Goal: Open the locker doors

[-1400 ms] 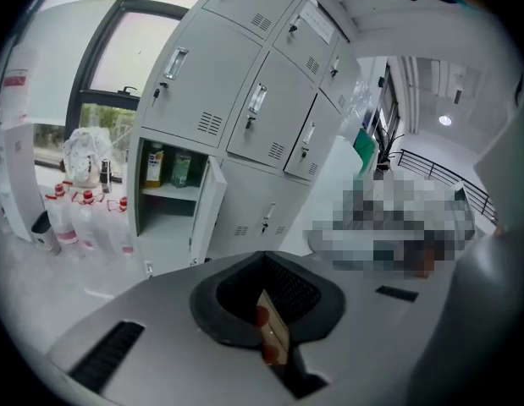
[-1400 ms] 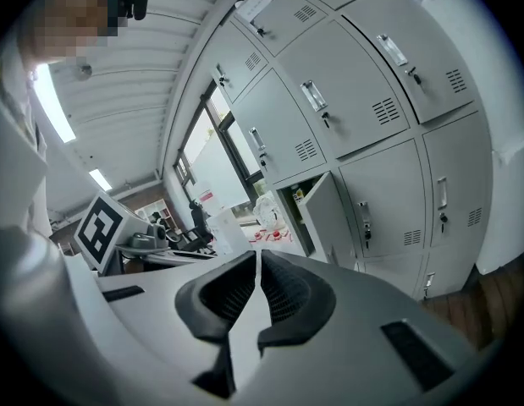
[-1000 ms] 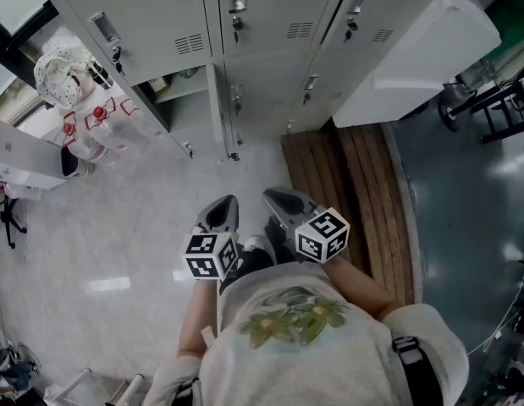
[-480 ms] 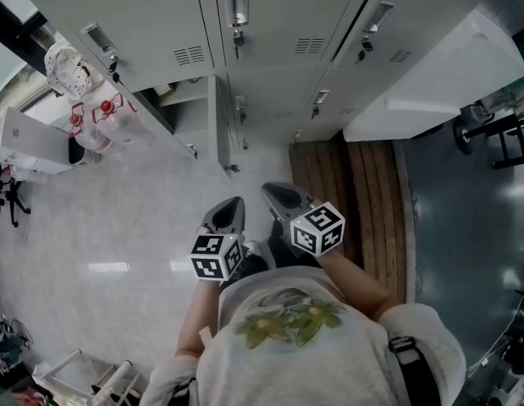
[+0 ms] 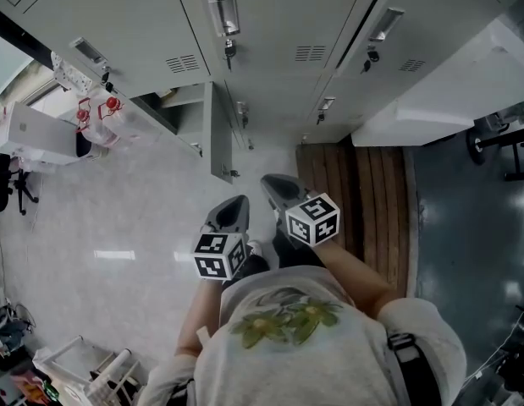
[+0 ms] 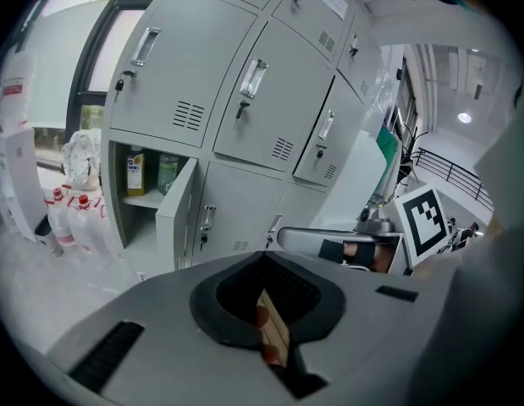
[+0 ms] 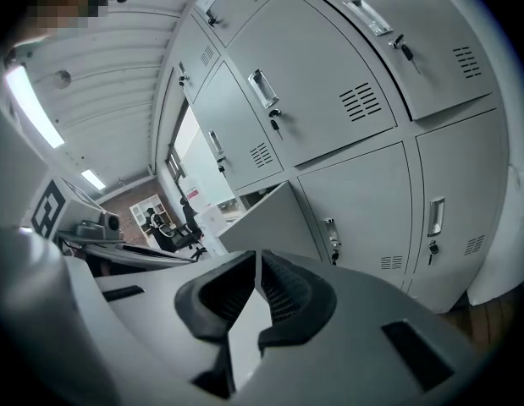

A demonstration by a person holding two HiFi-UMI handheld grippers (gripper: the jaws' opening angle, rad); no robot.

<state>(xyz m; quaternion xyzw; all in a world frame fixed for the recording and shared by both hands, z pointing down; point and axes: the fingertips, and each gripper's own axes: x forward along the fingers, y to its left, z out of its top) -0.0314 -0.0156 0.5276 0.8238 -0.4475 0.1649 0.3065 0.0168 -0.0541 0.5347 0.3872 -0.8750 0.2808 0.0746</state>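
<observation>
A bank of grey lockers (image 5: 270, 49) fills the top of the head view. One lower locker stands with its door (image 5: 212, 134) swung out, and bottles (image 6: 147, 172) sit on the shelf inside it. The other doors (image 7: 363, 201) are closed, each with a handle and a key lock. My left gripper (image 5: 232, 207) and right gripper (image 5: 276, 186) hang side by side over the floor, short of the lockers and touching nothing. Both are shut and hold nothing. The open door (image 6: 177, 218) shows ahead of the left gripper (image 6: 263, 260), and the right gripper (image 7: 258, 260) faces it (image 7: 266, 218) too.
Wooden planks (image 5: 363, 184) lie on the floor to the right of my grippers. A large white panel (image 5: 448, 100) juts out at the right. White bags and water bottles (image 5: 96, 112) and a white box (image 5: 29, 134) stand at the left, and a rack (image 5: 84, 370) sits at the bottom left.
The view has shifted toward the lockers, which now stand larger at the top. Both grippers stay shut and side by side, a little nearer the open door.
</observation>
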